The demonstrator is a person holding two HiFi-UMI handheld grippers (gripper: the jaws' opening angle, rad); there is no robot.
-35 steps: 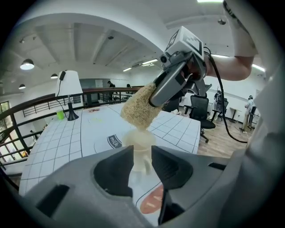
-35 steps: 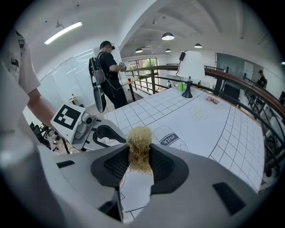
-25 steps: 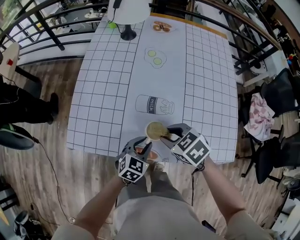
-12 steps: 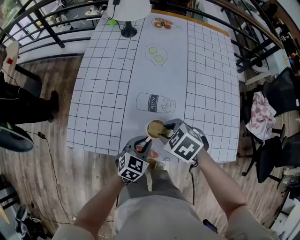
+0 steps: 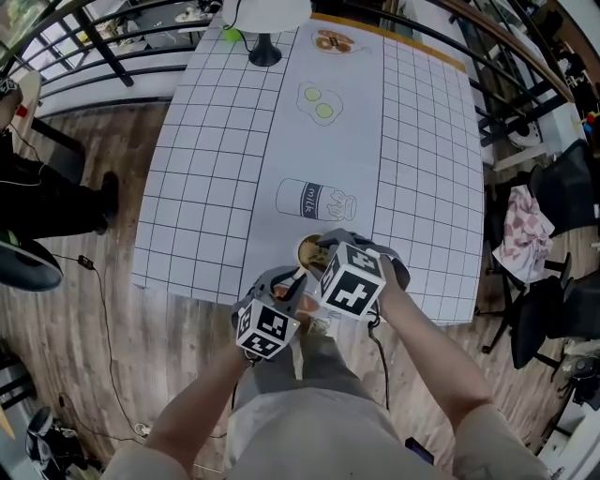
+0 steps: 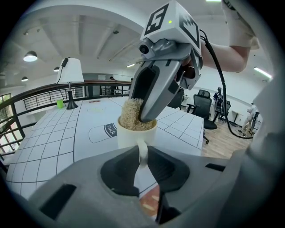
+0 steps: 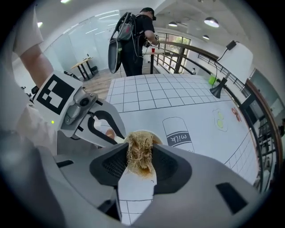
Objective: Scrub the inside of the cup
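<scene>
A cream cup (image 5: 310, 249) stands near the table's front edge, on a tablecloth (image 5: 234, 141) printed with a grid. My left gripper (image 5: 293, 277) has just been closing, and its jaws are shut on the cup's handle (image 6: 142, 153). The cup (image 6: 133, 136) is upright. My right gripper (image 5: 324, 255) points steeply down over the cup's mouth with a tan fibrous scrubber (image 7: 139, 153) between its pads. Its jaws have just been opening, but the scrubber still fills the gap. In the left gripper view the scrubber (image 6: 130, 115) sits in the cup's mouth under the right gripper (image 6: 147, 116).
A milk carton drawing (image 5: 314, 200) lies just beyond the cup. A white lamp (image 5: 265, 19) stands at the table's far end. Railings run past the far and right sides. A person (image 5: 37, 206) stands at the left and office chairs (image 5: 553, 197) at the right.
My right gripper has rolled and swung from the cup's right side to over its mouth, sinking with the scrubber. The left gripper has stayed in place at the handle.
</scene>
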